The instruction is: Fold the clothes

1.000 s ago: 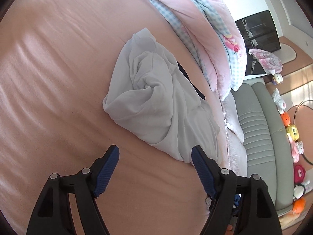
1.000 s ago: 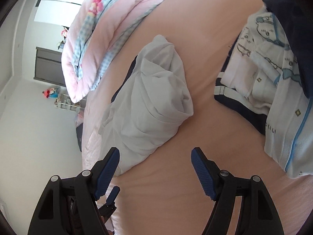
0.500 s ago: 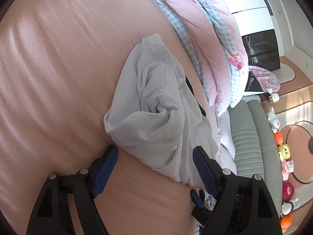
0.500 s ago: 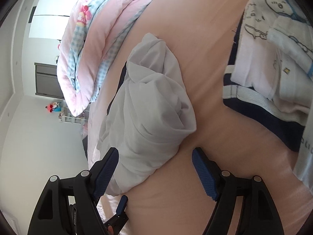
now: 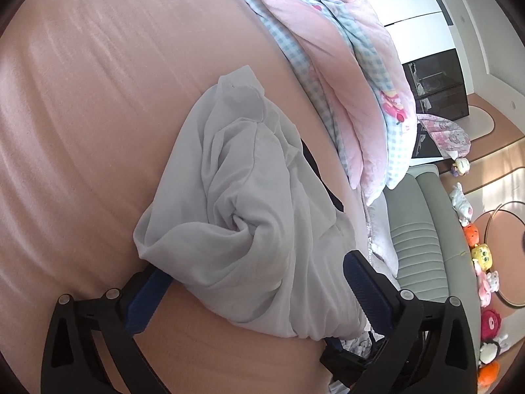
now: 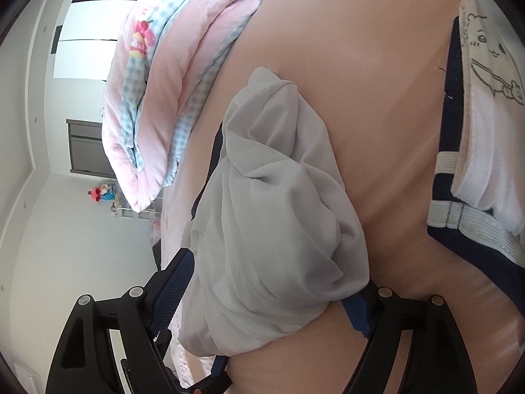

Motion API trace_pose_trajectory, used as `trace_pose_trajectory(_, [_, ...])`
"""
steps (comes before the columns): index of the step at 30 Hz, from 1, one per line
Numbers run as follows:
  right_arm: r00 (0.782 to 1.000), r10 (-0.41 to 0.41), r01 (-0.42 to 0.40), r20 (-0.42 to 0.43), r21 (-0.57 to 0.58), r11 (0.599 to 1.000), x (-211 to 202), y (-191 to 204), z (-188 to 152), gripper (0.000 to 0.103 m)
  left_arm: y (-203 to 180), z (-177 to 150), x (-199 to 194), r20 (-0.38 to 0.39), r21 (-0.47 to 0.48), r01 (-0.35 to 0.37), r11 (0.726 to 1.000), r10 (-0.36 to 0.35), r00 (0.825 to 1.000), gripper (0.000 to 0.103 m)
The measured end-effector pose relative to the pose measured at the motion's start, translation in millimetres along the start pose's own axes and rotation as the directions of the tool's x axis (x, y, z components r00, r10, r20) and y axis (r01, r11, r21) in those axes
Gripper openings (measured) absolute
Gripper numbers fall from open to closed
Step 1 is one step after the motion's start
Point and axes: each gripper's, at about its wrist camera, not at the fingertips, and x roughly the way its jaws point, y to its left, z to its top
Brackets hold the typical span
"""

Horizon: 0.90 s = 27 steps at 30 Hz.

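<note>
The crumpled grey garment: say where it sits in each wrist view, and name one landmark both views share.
Left wrist view: the grey garment fills the centre, its near edge between the opening jaws of the left gripper.
Right wrist view: centre, slightly low, reaching between the opening jaws of the right gripper.
Shared landmark: the pink checked quilt, upper right in the left view, upper left in the right.

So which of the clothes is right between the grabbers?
The crumpled grey garment, between both grippers' opening jaws. The white cartoon-print clothes and navy striped piece lie off to the side.

Dark cloth mostly under the grey garment; printed clothes cut off at right edge.
</note>
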Motion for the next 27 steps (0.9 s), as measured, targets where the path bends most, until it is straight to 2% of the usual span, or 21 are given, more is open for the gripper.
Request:
trace_pose_trajectory(3, [1.0, -0.004, 0.004, -0.015, -0.008, 1.0, 5.1, 4.2, 7.3, 0.091, -2.6, 8.6, 9.4, -0.012, 0.018, -0.029, 0.999, 0.029, 1.0, 0.102])
trace_pose_trajectory(8, [0.998, -0.036, 0.036, -0.053, 0.0, 0.999, 10.3, 3.8, 17.2, 0.091, 10.6, 16.9, 9.3, -0.033, -0.053, 0.009, 0.999, -0.011, 0.999, 0.102])
trace_pose_trajectory(11, [0.997, -0.051, 0.051, -0.061, -0.005, 0.999, 9.3, 1.8, 17.9, 0.089, 10.8, 16.3, 9.0, -0.041, -0.045, -0.003, 0.999, 0.002, 0.999, 0.101])
trace_pose_trajectory(13, [0.996, -0.068, 0.068, -0.05, 0.015, 0.998, 5.9, -3.2, 16.6, 0.079, 11.5, 15.1, 7.8, -0.038, -0.044, -0.025, 0.999, 0.024, 0.999, 0.092])
trace_pose_trajectory(14, [0.995, -0.092, 0.094, -0.047, 0.027, 0.995, 4.5, -6.2, 16.4, 0.063, 12.4, 14.2, 6.6, -0.032, -0.047, -0.042, 0.998, 0.041, 0.999, 0.087])
trace_pose_trajectory(16, [0.992, -0.117, 0.119, -0.044, 0.062, 0.991, 1.7, -16.2, 16.1, 0.034, 22.9, 12.3, 1.2, -0.005, -0.072, -0.083, 0.994, 0.083, 0.997, 0.048])
trace_pose_trajectory(17, [0.993, -0.109, 0.112, -0.046, 0.077, 0.991, 0.4, -22.7, 15.7, 0.028, 28.4, 11.4, -1.4, 0.007, -0.086, -0.098, 0.991, 0.099, 0.995, 0.041])
trace_pose_trajectory(18, [0.995, -0.091, 0.095, -0.05, 0.084, 0.992, -0.5, -28.6, 15.4, 0.021, 36.5, 10.6, -2.8, 0.019, -0.111, -0.067, 0.992, 0.07, 0.997, 0.035])
trace_pose_trajectory(19, [0.996, -0.069, 0.074, -0.053, 0.087, 0.993, -1.4, -33.0, 15.6, 0.019, 43.6, 9.8, -4.1, 0.03, -0.13, -0.04, 0.991, 0.044, 0.999, 0.031])
trace_pose_trajectory(21, [0.997, -0.051, 0.055, -0.055, 0.072, 0.996, -1.8, -34.2, 15.7, 0.019, 39.4, 8.9, -3.8, 0.032, -0.09, -0.06, 0.994, 0.063, 0.997, 0.03])
trace_pose_trajectory(27, [0.989, -0.148, 0.147, -0.012, -0.065, 0.987, 0.9, -12.6, 9.3, 0.02, 29.4, 8.5, -2.1, 0.034, -0.022, -0.112, 0.993, 0.113, 0.993, 0.03])
